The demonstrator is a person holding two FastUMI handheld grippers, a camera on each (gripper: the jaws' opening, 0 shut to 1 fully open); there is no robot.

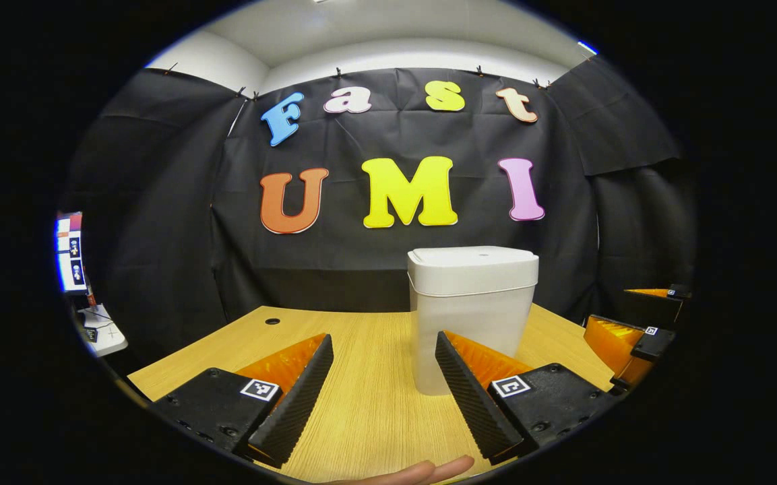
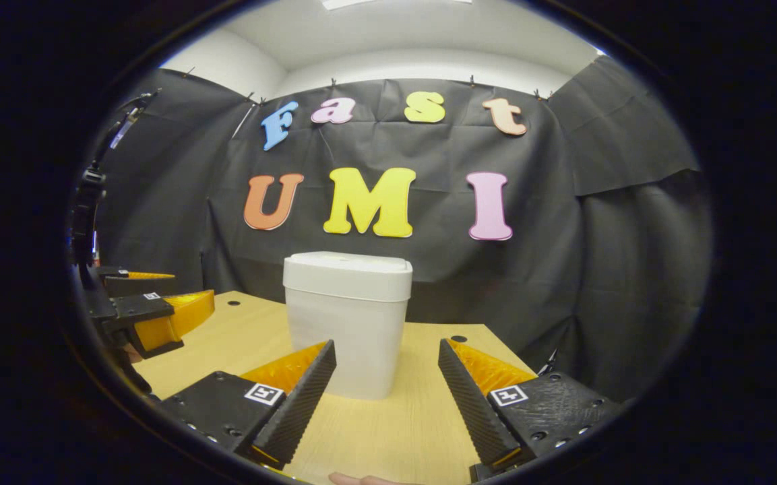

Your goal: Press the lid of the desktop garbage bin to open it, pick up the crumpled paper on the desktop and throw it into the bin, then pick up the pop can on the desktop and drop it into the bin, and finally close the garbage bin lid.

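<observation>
A white garbage bin (image 1: 470,313) with its lid (image 1: 472,268) down stands on the wooden desk (image 1: 368,397), ahead and slightly right of my left gripper (image 1: 383,347). That gripper is open, nothing between its fingers. In the right gripper view the same bin (image 2: 348,323) stands ahead and a little left of my right gripper (image 2: 387,351), which is also open and holds nothing. Each view catches the other gripper at its edge: the right gripper (image 1: 637,330) at the far right, the left gripper (image 2: 149,313) at the far left.
The desk has a small round cable hole (image 1: 272,321) at its far left and another hole (image 2: 458,339) on the right side. Black cloth walls close in behind the desk. A fingertip (image 1: 422,471) shows at the bottom edge. A small white stand (image 1: 102,333) sits off the desk's left.
</observation>
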